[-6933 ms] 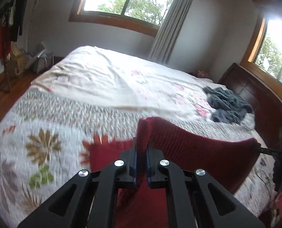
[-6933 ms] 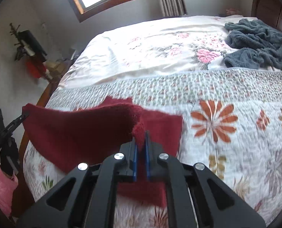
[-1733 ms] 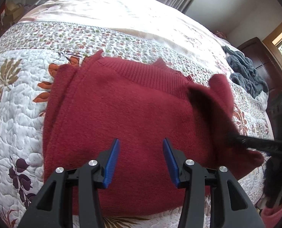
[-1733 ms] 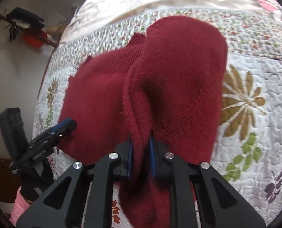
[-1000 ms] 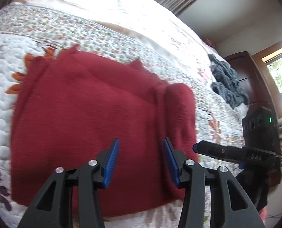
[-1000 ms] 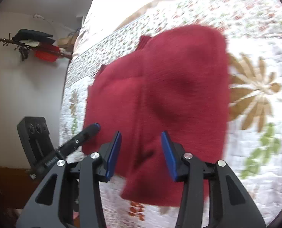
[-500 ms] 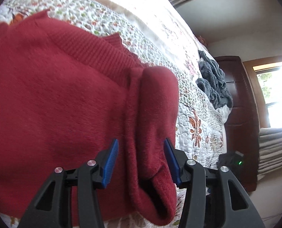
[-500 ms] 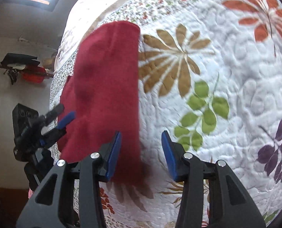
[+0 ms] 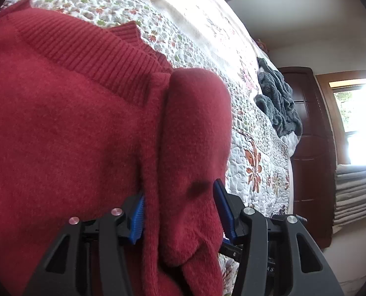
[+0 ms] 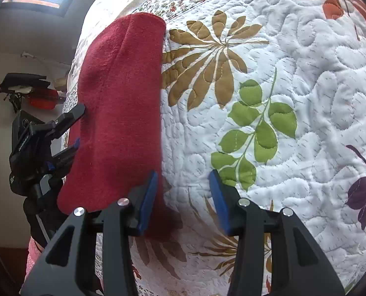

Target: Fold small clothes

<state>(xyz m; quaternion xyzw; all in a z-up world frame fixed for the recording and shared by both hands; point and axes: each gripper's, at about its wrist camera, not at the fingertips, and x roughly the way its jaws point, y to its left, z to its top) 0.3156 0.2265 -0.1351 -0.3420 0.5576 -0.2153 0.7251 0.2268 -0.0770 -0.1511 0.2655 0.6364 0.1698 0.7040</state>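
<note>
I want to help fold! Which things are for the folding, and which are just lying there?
For the folding:
red sweater
left hand-held gripper
right hand-held gripper

Just lying there:
grey blanket
flowery quilt underneath

sweater [image 9: 71,123] on quilt [image 10: 294,98] | sleeve [image 9: 195,128] folded over its R side | blanket [image 9: 278,103] far R
</note>
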